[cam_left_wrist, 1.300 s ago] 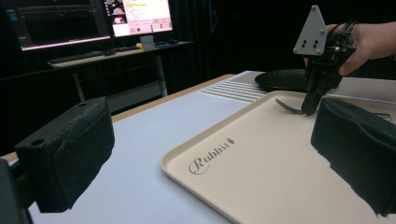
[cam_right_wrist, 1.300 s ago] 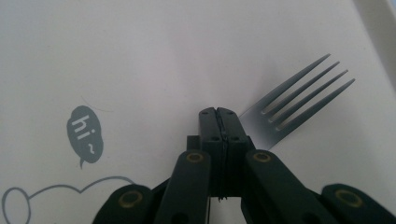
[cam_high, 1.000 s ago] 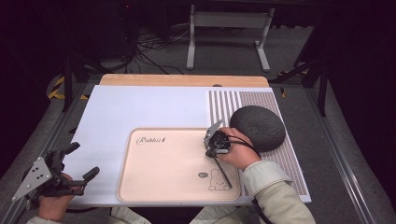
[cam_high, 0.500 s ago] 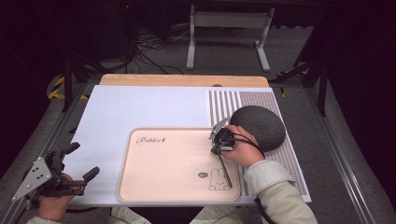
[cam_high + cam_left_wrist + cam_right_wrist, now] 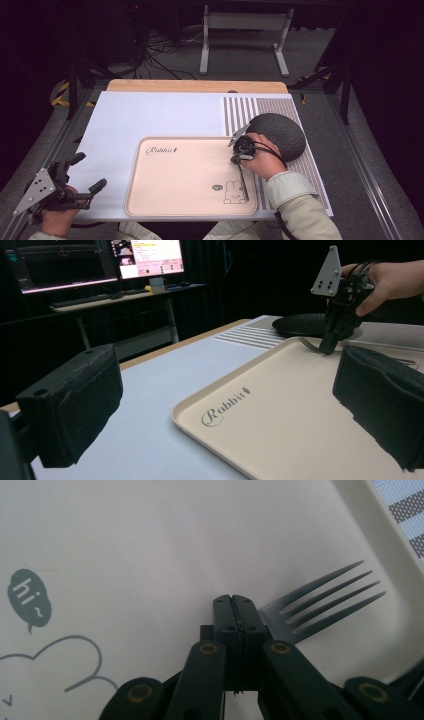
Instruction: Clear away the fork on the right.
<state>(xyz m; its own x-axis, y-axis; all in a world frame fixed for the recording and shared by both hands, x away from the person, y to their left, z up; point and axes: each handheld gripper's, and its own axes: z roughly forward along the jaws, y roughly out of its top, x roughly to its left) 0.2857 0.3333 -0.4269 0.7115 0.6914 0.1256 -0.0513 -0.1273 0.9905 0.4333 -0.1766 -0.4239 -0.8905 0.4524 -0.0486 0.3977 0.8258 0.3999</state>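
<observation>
One thin fork (image 5: 320, 605), clamped in the right claw (image 5: 239, 611), may twist loose onto the tray (image 5: 165, 200); the left claw (image 5: 85, 172) stands apart.

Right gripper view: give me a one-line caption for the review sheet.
Right gripper, jaws shut on a fork, holds it low over the beige tray near the "hi" speech bubble.
</observation>
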